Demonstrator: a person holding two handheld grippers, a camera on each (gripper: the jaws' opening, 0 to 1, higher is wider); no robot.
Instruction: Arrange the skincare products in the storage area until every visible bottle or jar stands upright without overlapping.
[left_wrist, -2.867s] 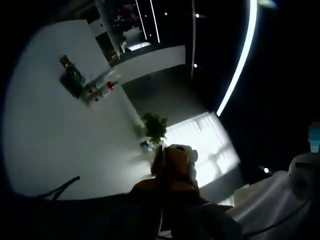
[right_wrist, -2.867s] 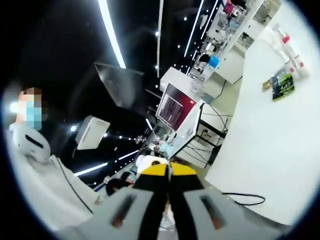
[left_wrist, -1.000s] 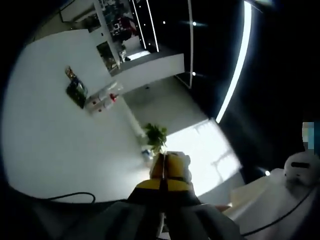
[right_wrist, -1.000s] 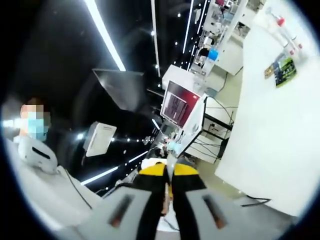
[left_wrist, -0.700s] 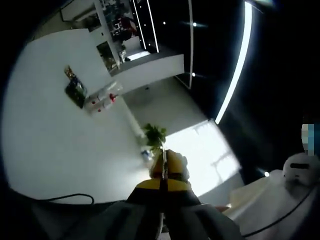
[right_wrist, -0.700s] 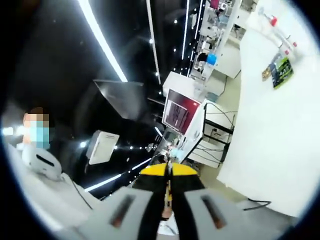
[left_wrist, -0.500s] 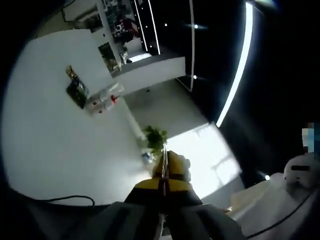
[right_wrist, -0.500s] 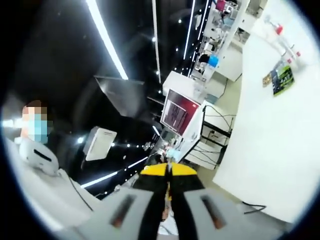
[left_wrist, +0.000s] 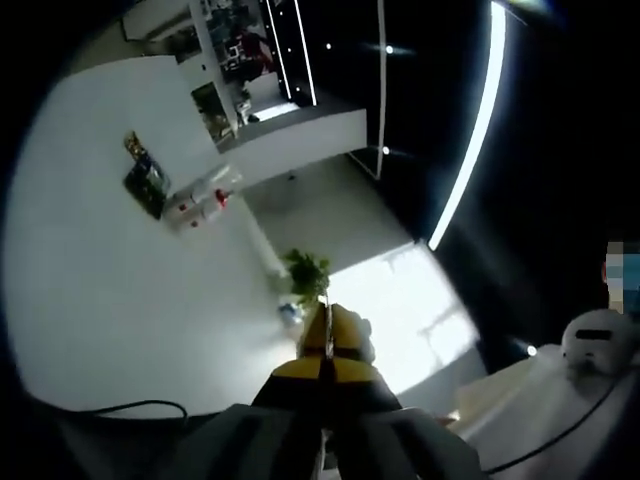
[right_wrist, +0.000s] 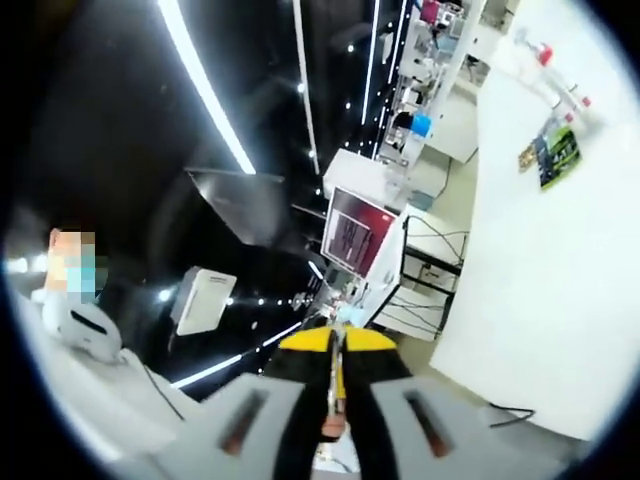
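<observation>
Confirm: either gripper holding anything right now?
Nothing held. The left gripper and right gripper have jaws closed together on nothing, away from the bottles on the white table.

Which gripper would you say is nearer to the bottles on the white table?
Hard to tell; neither is close. The left gripper and right gripper are both shut and held well away from the bottles, which lie far across the table.

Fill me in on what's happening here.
A person holds a tool in each hand, away from the work. The left tool and right tool are both shut on nothing. Far off on the white table, the white bottles with red caps and a dark packet sit untouched.
</observation>
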